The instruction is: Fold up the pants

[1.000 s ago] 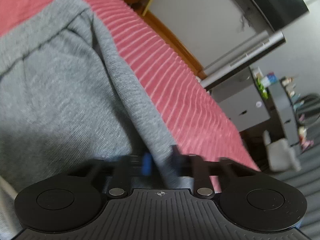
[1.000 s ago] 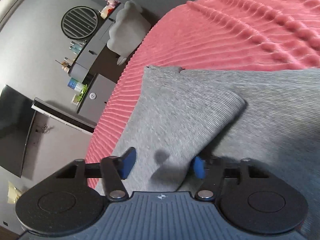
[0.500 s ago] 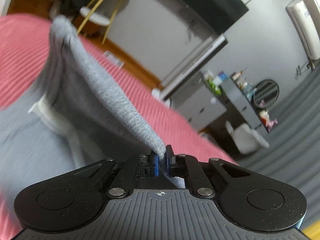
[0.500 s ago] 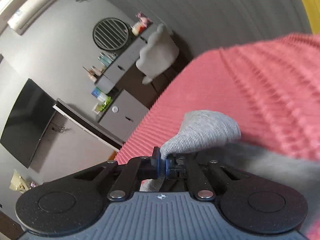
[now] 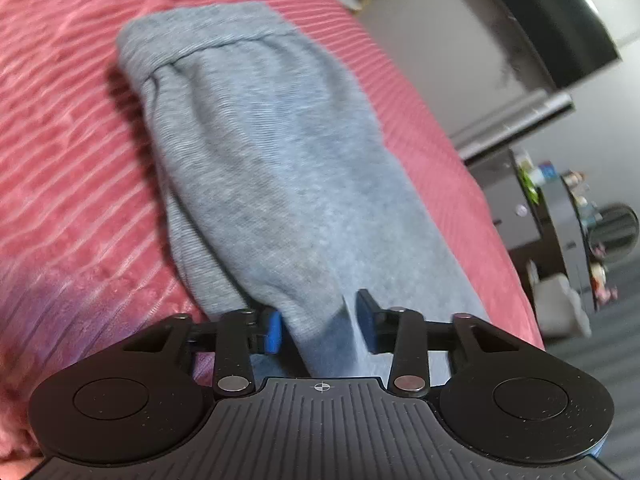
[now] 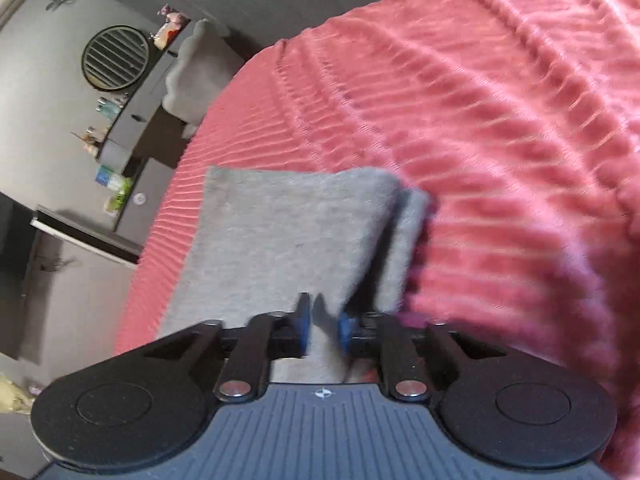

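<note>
The grey knit pants (image 5: 272, 168) lie folded on the red ribbed bedspread (image 5: 60, 152). In the left wrist view the waistband end lies far from me and a fold edge lies between the jaws. My left gripper (image 5: 320, 322) is open, its blue pads apart around that fold. In the right wrist view the pants (image 6: 280, 240) show as a folded grey rectangle with a doubled right edge. My right gripper (image 6: 322, 324) is open by a narrow gap, with a fabric edge between its pads.
The red bedspread (image 6: 500, 140) fills most of both views and its edge drops off to the floor. Beyond it stand a dark TV (image 5: 560, 20), a grey dresser (image 6: 140, 128) with small items, a round mirror (image 6: 116, 58) and a pale chair (image 6: 192, 76).
Half a second ago both grippers were shut on the pants and held them lifted. Now the fabric lies on the bed and both grippers have opened.
</note>
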A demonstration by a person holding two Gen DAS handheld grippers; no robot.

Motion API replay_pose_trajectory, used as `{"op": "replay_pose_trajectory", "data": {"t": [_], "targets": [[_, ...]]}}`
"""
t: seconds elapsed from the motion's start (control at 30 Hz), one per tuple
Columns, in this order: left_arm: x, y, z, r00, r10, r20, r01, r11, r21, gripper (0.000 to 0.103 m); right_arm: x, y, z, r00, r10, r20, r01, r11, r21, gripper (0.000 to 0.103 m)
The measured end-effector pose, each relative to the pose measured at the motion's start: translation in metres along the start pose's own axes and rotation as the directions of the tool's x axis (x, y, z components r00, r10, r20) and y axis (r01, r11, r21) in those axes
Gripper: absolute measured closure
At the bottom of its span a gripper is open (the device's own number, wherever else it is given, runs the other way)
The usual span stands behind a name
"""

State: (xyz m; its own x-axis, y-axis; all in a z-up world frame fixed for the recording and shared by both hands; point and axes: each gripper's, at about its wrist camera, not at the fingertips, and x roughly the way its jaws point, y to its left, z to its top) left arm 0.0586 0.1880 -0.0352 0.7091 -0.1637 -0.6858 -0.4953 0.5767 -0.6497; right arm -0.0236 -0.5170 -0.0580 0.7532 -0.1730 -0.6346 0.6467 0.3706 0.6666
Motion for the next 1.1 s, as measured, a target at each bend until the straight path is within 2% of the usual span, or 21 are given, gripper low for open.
{"op": "replay_pose_trajectory", "data": {"t": [0.07, 0.1, 0.13, 0.23, 0.3, 0.43, 0.53, 0.57, 0.6, 0.63, 0.67, 0.7, 0.73, 0.77, 0.8, 0.87, 0.93, 0.97, 1.0, 1.03, 1.1], "targets": [[0.003, -0.007, 0.005, 1.000, 0.003, 0.000, -0.003, 1.000, 0.026, 0.085, 0.004, 0.013, -0.001, 1.000, -0.014, -0.007, 0.014, 0.998, -0.057, 0.077], [-0.003, -0.007, 0.007, 1.000, 0.008, 0.008, -0.009, 0.999, 0.048, 0.087, 0.005, 0.018, 0.000, 1.000, -0.016, -0.011, 0.015, 0.996, -0.086, 0.082], [-0.007, -0.014, 0.005, 1.000, 0.006, 0.024, -0.007, 0.998, 0.065, 0.089, 0.003, 0.023, 0.000, 1.000, -0.022, -0.011, 0.021, 0.993, -0.113, 0.099], [-0.013, -0.037, 0.010, 0.998, -0.028, 0.052, 0.024, 0.996, 0.080, 0.091, -0.025, 0.046, 0.001, 0.996, -0.047, 0.080, 0.067, 0.962, -0.264, 0.099], [-0.024, -0.042, 0.011, 0.997, -0.038, 0.062, 0.032, 0.994, 0.104, 0.091, -0.045, 0.055, 0.002, 0.992, -0.024, 0.126, 0.065, 0.943, -0.327, 0.099], [-0.033, -0.038, 0.000, 0.999, 0.012, 0.047, -0.021, 0.985, 0.174, 0.091, -0.053, 0.052, -0.008, 0.977, -0.081, 0.199, 0.159, 0.896, -0.415, 0.099], [-0.021, -0.025, 0.000, 0.988, 0.154, 0.009, -0.153, 0.973, 0.170, 0.081, -0.029, 0.037, -0.012, 0.962, -0.217, 0.164, 0.269, 0.853, -0.447, 0.095], [-0.023, -0.022, -0.001, 0.982, 0.189, 0.021, -0.190, 0.969, 0.159, 0.074, -0.026, 0.033, -0.010, 0.950, -0.271, 0.157, 0.313, 0.844, -0.436, 0.092], [-0.030, -0.021, 0.000, 0.974, 0.221, 0.056, -0.227, 0.962, 0.154, 0.064, -0.030, 0.030, -0.009, 0.942, -0.284, 0.181, 0.335, 0.845, -0.416, 0.088], [-0.040, -0.024, -0.001, 0.960, 0.254, 0.119, -0.271, 0.950, 0.158, 0.060, -0.039, 0.030, -0.008, 0.931, -0.287, 0.227, 0.357, 0.846, -0.396, 0.076], [-0.050, -0.030, -0.001, 0.938, 0.288, 0.196, -0.323, 0.929, 0.180, 0.051, -0.048, 0.034, -0.008, 0.911, -0.295, 0.288, 0.394, 0.831, -0.393, 0.062], [-0.058, -0.040, -0.003, 0.910, 0.308, 0.277, -0.372, 0.902, 0.219, 0.043, -0.056, 0.041, -0.009, 0.888, -0.300, 0.349, 0.432, 0.804, -0.408, 0.057], [-0.062, -0.052, -0.005, 0.893, 0.300, 0.335, -0.393, 0.882, 0.259, 0.039, -0.063, 0.050, -0.010, 0.869, -0.289, 0.403, 0.458, 0.779, -0.429, 0.053], [-0.062, -0.065, -0.010, 0.890, 0.265, 0.370, -0.388, 0.868, 0.311, 0.031, -0.068, 0.060, -0.013, 0.859, -0.260, 0.440, 0.462, 0.765, -0.449, 0.053], [-0.059, -0.079, -0.015, 0.901, 0.216, 0.377, -0.359, 0.859, 0.366, 0.022, -0.069, 0.071, -0.018, 0.868, -0.212, 0.448, 0.434, 0.762, -0.481, 0.053], [-0.040, -0.105, -0.029, 0.936, 0.106, 0.335, -0.260, 0.851, 0.456, 0.016, -0.062, 0.100, -0.039, 0.923, -0.089, 0.375, 0.302, 0.770, -0.562, 0.045], [-0.009, -0.128, -0.048, 0.959, 0.019, 0.283, -0.169, 0.840, 0.516, 0.015, -0.040, 0.133, -0.077, 0.980, 0.049, 0.192, 0.096, 0.728, -0.679, 0.034], [0.010, -0.138, -0.058, 0.967, -0.008, 0.253, -0.135, 0.827, 0.545, 0.015, -0.026, 0.149, -0.101, 0.992, 0.103, 0.071, -0.019, 0.683, -0.730, 0.029], [0.030, -0.145, -0.067, 0.973, -0.023, 0.229, -0.116, 0.811, 0.574, 0.015, -0.010, 0.164, -0.126, 0.985, 0.153, -0.085, -0.164, 0.636, -0.754, 0.027], [0.046, -0.151, -0.075, 0.974, -0.015, 0.227, -0.127, 0.793, 0.595, 0.015, 0.004, 0.174, -0.148, 0.954, 0.194, -0.228, -0.299, 0.599, -0.743, 0.025], [0.079, -0.155, -0.086, 0.963, 0.062, 0.262, -0.217, 0.755, 0.619, 0.018, 0.036, 0.185, -0.190, 0.843, 0.217, -0.493, -0.520, 0.566, -0.640, 0.025]]}}
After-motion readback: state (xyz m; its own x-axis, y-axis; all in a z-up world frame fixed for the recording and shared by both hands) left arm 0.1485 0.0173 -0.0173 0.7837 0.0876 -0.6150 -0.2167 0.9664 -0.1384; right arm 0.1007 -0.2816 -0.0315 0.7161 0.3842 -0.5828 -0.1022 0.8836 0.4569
